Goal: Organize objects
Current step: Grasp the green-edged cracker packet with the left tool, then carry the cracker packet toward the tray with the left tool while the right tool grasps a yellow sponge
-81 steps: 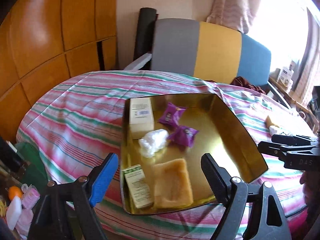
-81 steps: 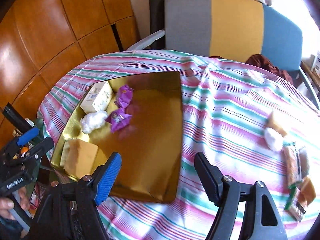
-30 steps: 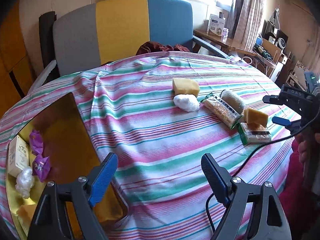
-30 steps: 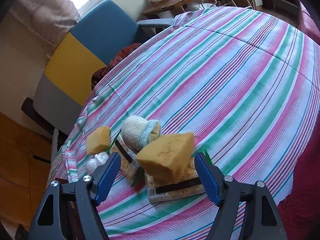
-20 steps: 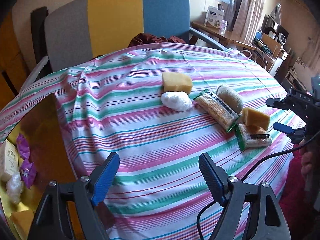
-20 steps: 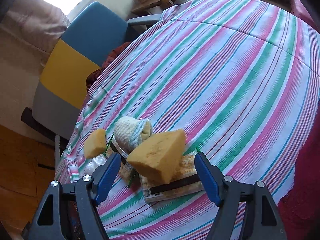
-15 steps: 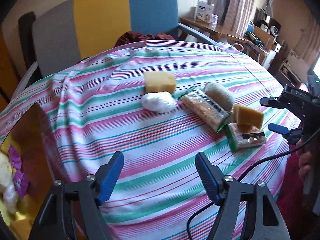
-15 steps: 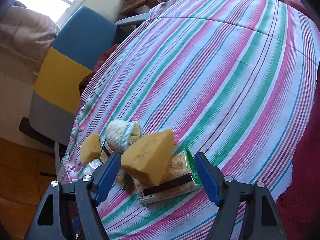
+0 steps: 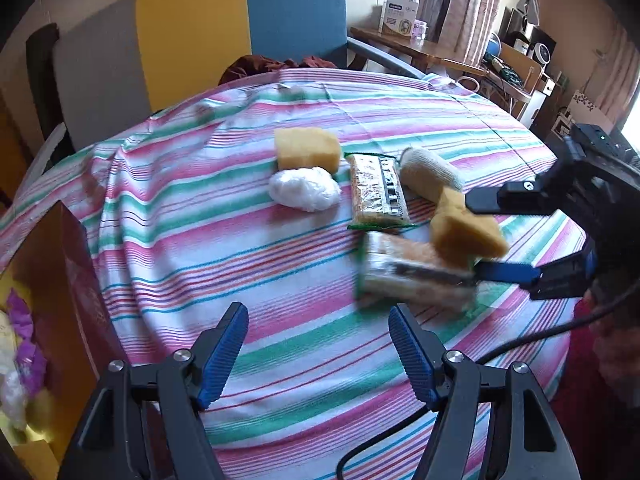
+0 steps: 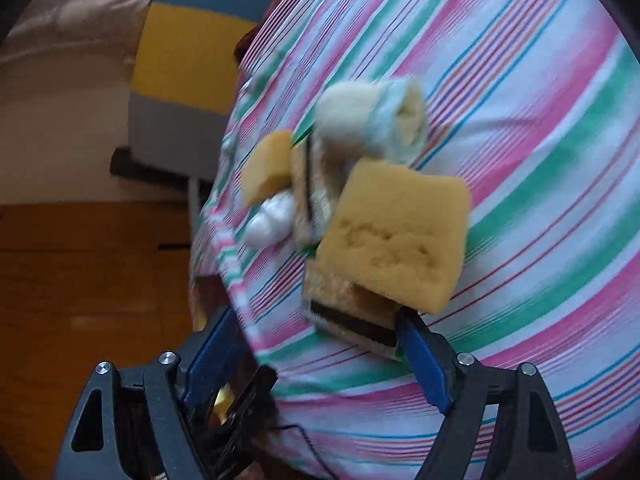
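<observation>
While tilted, sponge (image 10: 396,236) edge downward.

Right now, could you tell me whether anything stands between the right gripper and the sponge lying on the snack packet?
Nothing visible does. The right gripper is open, its jaws on either side of the sponge, which rests on the snack packet.

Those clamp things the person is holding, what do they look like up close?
Both are black plastic frames with triangular cut-outs and silver screw heads. The left gripper carries ribbed blue pads on its jaws; the right gripper has smooth-looking blue pads. In the left wrist view a thin black cable trails from the right gripper.
</observation>
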Tool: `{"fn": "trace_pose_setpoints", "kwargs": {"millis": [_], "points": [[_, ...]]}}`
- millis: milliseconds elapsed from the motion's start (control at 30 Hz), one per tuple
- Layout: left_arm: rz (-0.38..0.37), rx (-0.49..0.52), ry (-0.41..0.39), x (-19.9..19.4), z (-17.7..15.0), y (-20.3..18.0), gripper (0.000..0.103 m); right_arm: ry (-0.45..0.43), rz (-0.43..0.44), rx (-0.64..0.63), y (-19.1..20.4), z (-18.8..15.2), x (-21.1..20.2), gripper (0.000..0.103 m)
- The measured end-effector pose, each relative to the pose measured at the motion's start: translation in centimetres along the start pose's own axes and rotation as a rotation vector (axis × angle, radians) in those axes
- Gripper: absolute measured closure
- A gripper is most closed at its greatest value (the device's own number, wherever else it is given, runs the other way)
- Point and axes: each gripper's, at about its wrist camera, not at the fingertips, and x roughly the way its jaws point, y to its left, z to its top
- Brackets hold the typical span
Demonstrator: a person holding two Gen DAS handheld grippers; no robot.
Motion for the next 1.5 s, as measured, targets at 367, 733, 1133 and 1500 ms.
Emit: {"fn": "trace_pose_setpoints", "kwargs": {"millis": [367,733,1133,1500], "points": [[-0.159,-0.196,0.128,1.8,0.6,2.3,0.039,-0.21,-0.027,-0.047,1.7,-0.3,-3.3,0.019],[-0.181,-0.376,0.229,7.1,3.7,-0.7,0.039,-0.378,-0.051,-0.092,2.3,-0.5,-6.4,0.019],[-0.004,-0.095,0.101,7.6,3.4,-3.7,0.045,-0.43,-0.12,-0.069,1.6,0.0,-7.3,0.019],[-0.044,-0.069,0.04,4.3,-0.9,0.4,0.046,-0.346,-0.324,-0.07,1.3,0.1,-5.3,0.019]]}}
